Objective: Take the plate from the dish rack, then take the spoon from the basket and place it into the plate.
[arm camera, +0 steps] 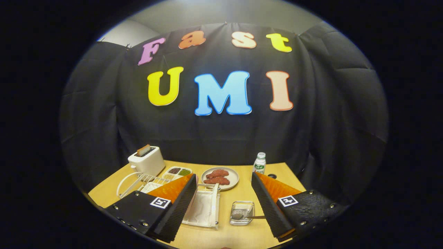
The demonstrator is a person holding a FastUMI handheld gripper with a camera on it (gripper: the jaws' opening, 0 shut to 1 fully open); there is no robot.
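Our tool hangs above the table with its fingers spread wide and nothing held between them. Just ahead, between the fingers, lies the dish rack, a white wire frame partly covered by the left finger. The small clear basket sits beside the right finger, with the spoon resting in it, handle pointing toward that finger. Beyond them stand a toaster, a divided tray, a plate of red food and a small bottle.

We judge the first step is not yet begun. To do it well, we should lower toward the rack, line both fingers across the plate's rim, and close only once it sits squarely between them.

We cannot clearly make out the plate in the rack: the left finger hides much of it, and what shows is pale and indistinct.
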